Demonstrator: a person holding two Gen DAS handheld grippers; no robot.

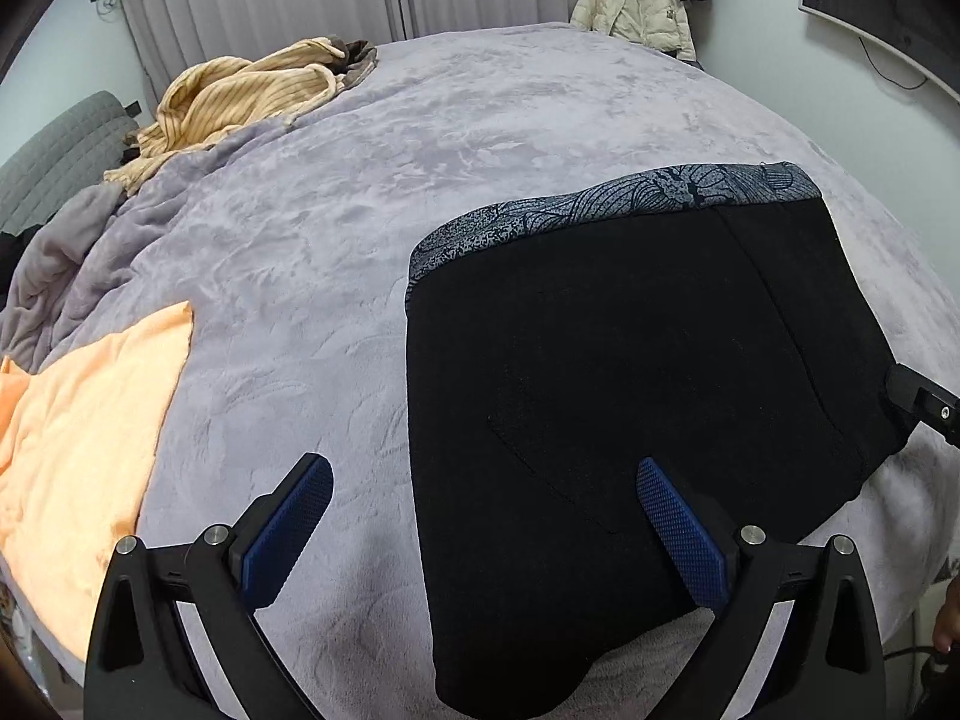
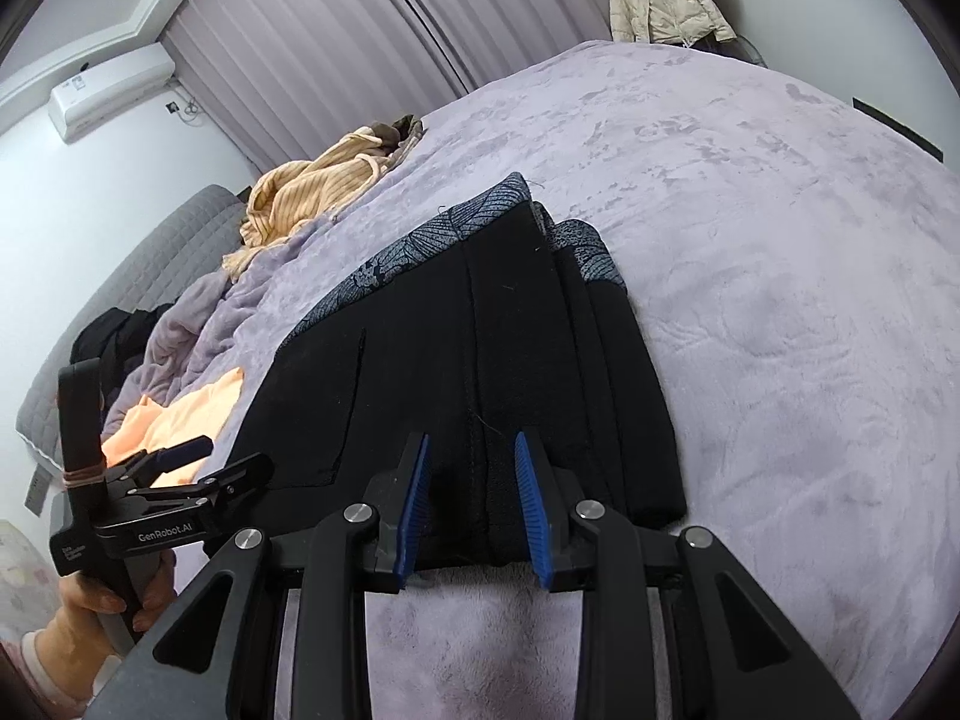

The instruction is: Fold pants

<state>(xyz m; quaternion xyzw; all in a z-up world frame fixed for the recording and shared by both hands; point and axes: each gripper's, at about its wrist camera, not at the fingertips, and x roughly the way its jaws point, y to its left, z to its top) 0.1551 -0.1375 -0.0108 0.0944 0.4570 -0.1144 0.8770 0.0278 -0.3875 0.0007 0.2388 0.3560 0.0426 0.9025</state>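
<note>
Most of the folding looks done: the black pants [image 1: 630, 396] lie in a neat stack on the purple blanket [image 1: 360, 228]. Both the left gripper [image 1: 480, 540] and right gripper [image 2: 472, 510] have fingers spread, holding nothing. Maybe one more fold remains.

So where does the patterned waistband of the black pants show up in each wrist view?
Left wrist: the patterned waistband runs along the far edge of the black pants, right of centre, upper half.
Right wrist: the waistband slants up from left of centre toward the middle, along the pants' far edge.
Shared landmark: the striped yellow garment crumpled on the bed's far left.
</note>
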